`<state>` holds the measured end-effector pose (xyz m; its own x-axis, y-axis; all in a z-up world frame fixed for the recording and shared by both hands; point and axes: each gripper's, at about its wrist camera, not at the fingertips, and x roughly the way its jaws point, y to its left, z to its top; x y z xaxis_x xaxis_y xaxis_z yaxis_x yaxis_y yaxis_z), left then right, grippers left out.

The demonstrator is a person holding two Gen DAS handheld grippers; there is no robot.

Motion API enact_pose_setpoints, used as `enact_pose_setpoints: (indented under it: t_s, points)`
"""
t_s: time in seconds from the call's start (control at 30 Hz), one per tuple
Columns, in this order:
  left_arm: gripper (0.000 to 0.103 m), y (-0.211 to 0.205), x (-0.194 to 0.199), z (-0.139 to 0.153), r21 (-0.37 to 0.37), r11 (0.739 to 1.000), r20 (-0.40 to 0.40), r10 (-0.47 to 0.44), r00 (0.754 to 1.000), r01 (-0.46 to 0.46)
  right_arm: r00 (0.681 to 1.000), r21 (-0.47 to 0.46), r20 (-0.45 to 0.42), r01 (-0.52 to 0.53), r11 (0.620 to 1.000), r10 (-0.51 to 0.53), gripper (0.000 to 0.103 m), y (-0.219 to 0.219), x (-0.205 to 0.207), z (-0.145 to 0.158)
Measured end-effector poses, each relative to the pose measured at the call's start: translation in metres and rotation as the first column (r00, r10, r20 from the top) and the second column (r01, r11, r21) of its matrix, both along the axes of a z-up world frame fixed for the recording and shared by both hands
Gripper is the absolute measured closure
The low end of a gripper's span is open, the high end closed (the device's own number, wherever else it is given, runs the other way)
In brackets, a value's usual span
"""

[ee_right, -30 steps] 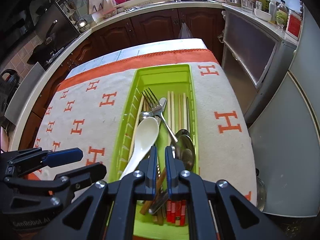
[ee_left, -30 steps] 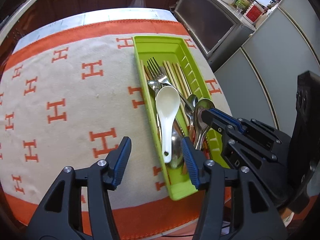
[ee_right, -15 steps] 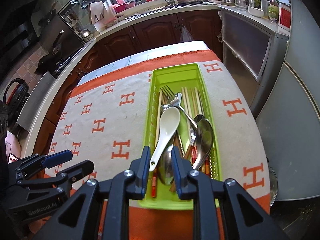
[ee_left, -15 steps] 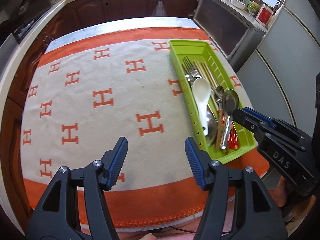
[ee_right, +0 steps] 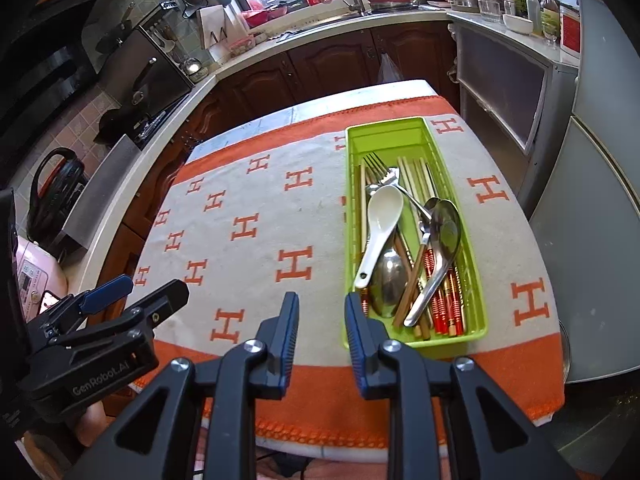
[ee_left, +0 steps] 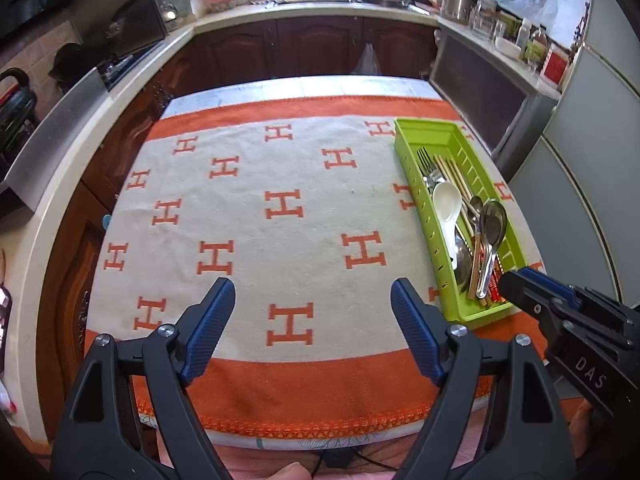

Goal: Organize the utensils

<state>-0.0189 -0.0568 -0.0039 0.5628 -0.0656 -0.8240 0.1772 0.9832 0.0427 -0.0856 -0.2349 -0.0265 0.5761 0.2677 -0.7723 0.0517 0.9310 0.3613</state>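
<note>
A lime green tray (ee_left: 436, 132) (ee_right: 388, 130) lies along the right side of the table. In it are a white ceramic spoon (ee_left: 447, 204) (ee_right: 380, 224), a fork (ee_right: 376, 168), metal spoons (ee_right: 444, 228), pale chopsticks (ee_right: 416, 176) and red-handled chopsticks (ee_right: 440, 304). My left gripper (ee_left: 312, 300) hangs open over the cloth near the table's front edge, left of the tray, with nothing between its fingers. My right gripper (ee_right: 322, 312) is open a little and empty, just in front of the tray's near left corner.
An orange and cream cloth (ee_left: 280, 208) with H marks covers the table. Dark wood cabinets and a counter (ee_left: 312, 12) with a sink run behind. A grey fridge (ee_right: 600, 160) stands close to the table's right edge. A stove (ee_right: 132, 116) is at the left.
Both grippers have pulled back and up from the tray toward the table's front edge. The right gripper's fingers have parted from nearly shut to a small gap. The utensils stayed in the tray.
</note>
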Motion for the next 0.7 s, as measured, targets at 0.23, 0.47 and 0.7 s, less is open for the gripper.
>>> enact_pose_setpoints:
  t_s: [0.23,0.47,0.7]
  points:
    - [0.025,0.02,-0.022,0.021,-0.023,0.998,0.053,0.063,0.997,-0.062,0.998,-0.007,0.061,-0.012,1.0,0.012,0.068,0.016,-0.018,0.025]
    - [0.025,0.032,-0.032,0.025,-0.049,0.994,0.061,0.101,0.993,-0.098,0.995,-0.046,0.102,-0.004,0.999,0.009,0.066,0.028,-0.024,0.038]
    - [0.025,0.032,-0.035,0.029,-0.039,0.994,0.08,0.103,0.991,-0.1,0.994,-0.05,0.11,-0.01,0.999,0.015,0.065,0.036,-0.029,0.041]
